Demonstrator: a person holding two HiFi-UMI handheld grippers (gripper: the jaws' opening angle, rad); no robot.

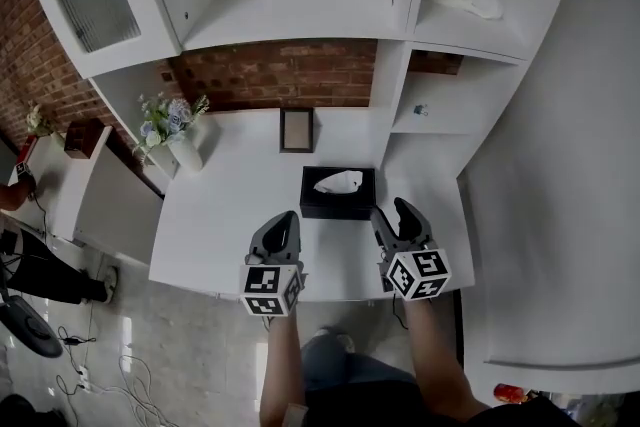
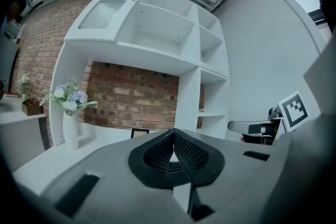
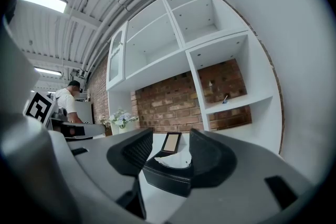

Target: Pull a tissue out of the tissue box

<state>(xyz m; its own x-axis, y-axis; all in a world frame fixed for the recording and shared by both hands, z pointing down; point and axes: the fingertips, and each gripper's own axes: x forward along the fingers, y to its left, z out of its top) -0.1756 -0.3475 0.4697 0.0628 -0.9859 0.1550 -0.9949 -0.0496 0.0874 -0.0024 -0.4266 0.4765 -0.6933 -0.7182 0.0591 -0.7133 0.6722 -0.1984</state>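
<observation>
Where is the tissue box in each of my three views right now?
Head view: the tissue box sits at the centre of the picture, on the white desk.
Left gripper view: not in it.
Right gripper view: low centre, seen between the open jaws of the right gripper.
Shared landmark: the picture frame behind the box shows in all three views.

Black rectangular tissue box [image 1: 338, 206] ahead of right gripper [image 1: 392, 211]: matt, leather-like. White tissue [image 1: 338, 181]: soft crumpled paper. White desk [image 1: 220, 205]: smooth, faint sheen. Red brick wall [image 1: 280, 73] beyond: rough. Pads [image 2: 190, 153] of left gripper [image 2: 173, 132]: black, ribbed.
</observation>
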